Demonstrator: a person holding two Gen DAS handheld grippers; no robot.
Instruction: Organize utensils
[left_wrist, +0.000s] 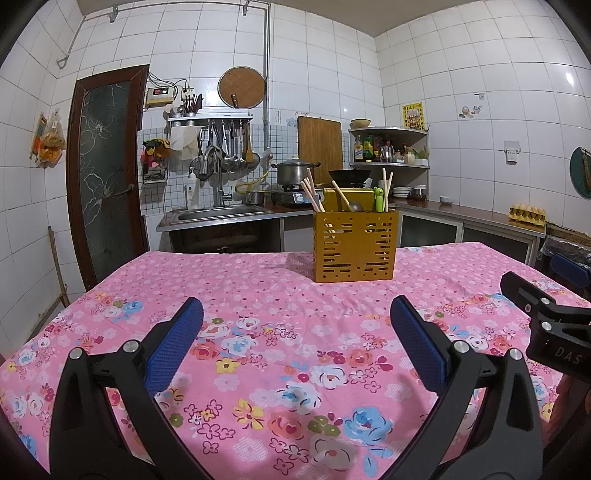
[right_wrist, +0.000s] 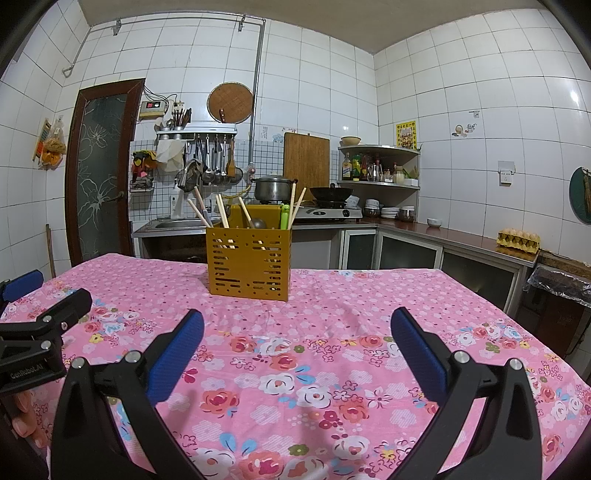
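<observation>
1. The counter (left_wrist: 258, 295) is covered with a pink floral cloth and takes up the lower half of both views; a tiled kitchen with a sink, a stove and shelves lies behind it.
2. The left hand-held gripper (left_wrist: 295, 339) hangs low over the near part of the counter with its blue-padded fingers (left_wrist: 177, 347) spread wide and nothing between them. It shows again at the left edge of the right wrist view (right_wrist: 37, 314).
3. The right hand-held gripper (right_wrist: 297, 347) hangs beside it over the cloth, its fingers (right_wrist: 421, 354) just as wide apart and holding nothing. Part of it enters the right edge of the left wrist view (left_wrist: 546, 317).
4. The yellow slotted utensil holder (right_wrist: 249, 262) stands upright on the counter toward the far edge, well apart from both grippers, ahead of them and between their lines of sight.
5. Inside the holder stand wooden chopsticks (right_wrist: 221, 212), leaning at different angles, most on its left side and a pair on its right.
6. A metal ladle (right_wrist: 256, 223) rests in the middle of the holder.
7. A small green utensil (right_wrist: 284, 218) stands upright near the holder's right side.
</observation>
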